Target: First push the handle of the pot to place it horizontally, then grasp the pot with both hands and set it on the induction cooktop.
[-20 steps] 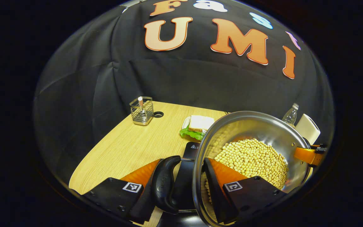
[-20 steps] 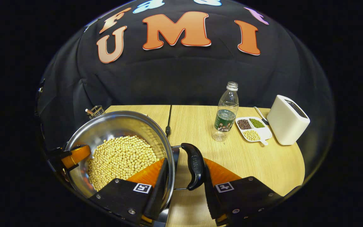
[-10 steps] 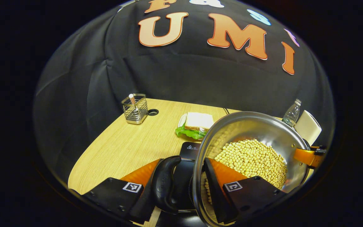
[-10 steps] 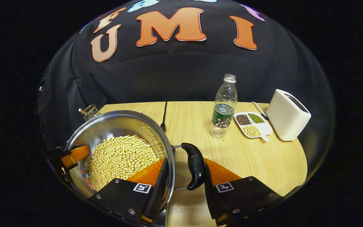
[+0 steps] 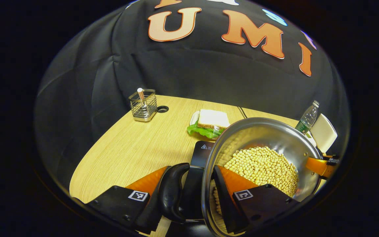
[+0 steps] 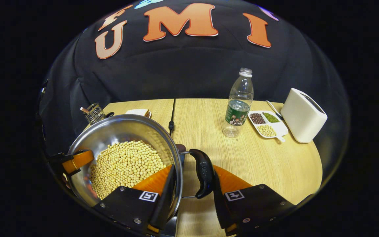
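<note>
Carried onward with the pot (image 5: 262, 131) over the last second: more of the induction cooktop (image 5: 202, 154) showing under its left side, and the sandwich (image 6: 138, 112) newly peeking past its far rim in the right gripper view. Nearest, left gripper (image 5: 189, 169) clenched on the pot, one finger outside the left handle (image 5: 173, 191), the other inside the wall. Same on the right gripper (image 6: 193, 168), clamped across the right handle (image 6: 204, 172) and rim. Held over the cooktop, partly above it; cannot tell whether touching it yet. Heaped with soybeans (image 5: 262, 168), so heavy, in all likelihood. Risk from here: uneven lowering by the two hands, tipping the pot and spilling beans; or a slip on the smooth inner wall, dropping one side hard onto the cooktop; or setting down off centre, with the base overhanging the table (image 5: 127, 154). Farther behind the pot, a wire caddy (image 5: 143, 107) to its left; to its right a water bottle (image 6: 239, 105), a divided dish (image 6: 266, 123) and a white toaster (image 6: 303, 115), all well apart from the pot.
</note>
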Demonstrator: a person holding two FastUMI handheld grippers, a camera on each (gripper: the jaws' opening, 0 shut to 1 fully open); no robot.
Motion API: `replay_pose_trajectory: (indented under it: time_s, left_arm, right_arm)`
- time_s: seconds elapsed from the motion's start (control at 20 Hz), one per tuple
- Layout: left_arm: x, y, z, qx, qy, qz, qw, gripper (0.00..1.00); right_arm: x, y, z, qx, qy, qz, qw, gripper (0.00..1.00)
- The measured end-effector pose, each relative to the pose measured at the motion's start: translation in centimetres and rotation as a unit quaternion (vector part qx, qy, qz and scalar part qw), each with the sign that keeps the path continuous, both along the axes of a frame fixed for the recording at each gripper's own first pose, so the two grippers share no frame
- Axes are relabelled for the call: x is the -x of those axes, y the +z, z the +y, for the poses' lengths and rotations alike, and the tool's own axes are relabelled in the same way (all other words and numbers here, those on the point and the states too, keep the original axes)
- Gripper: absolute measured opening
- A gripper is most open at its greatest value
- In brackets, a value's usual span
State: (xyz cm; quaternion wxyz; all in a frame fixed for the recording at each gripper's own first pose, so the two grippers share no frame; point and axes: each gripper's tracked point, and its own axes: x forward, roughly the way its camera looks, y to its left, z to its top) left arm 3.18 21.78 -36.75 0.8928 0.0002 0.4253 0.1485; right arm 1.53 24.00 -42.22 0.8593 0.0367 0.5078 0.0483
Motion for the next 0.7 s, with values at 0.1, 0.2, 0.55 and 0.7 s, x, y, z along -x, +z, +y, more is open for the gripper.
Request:
replay_pose_trajectory:
  time_s: [0.1, 0.2, 0.55, 0.7]
  left_arm:
    - [0.1, 0.0, 0.0, 0.003, 0.001, 0.002, 1.0, 0.8]
    - [0.1, -0.3, 0.0, 0.006, 0.001, 0.008, 1.0, 0.8]
    - [0.4, -0.4, 0.0, 0.014, 0.002, 0.011, 1.0, 0.8]
    - [0.4, -0.4, 0.0, 0.012, -0.002, 0.012, 1.0, 0.84]
  right_arm:
    - [0.1, -0.1, 0.0, 0.002, -0.001, 0.003, 1.0, 0.59]
    - [0.4, -0.3, -0.1, 0.003, -0.001, 0.009, 1.0, 0.59]
    - [0.5, -0.2, -0.3, 0.004, -0.006, 0.004, 1.0, 0.58]
    - [0.9, 1.1, 0.2, -0.012, 0.009, -0.007, 1.0, 0.7]
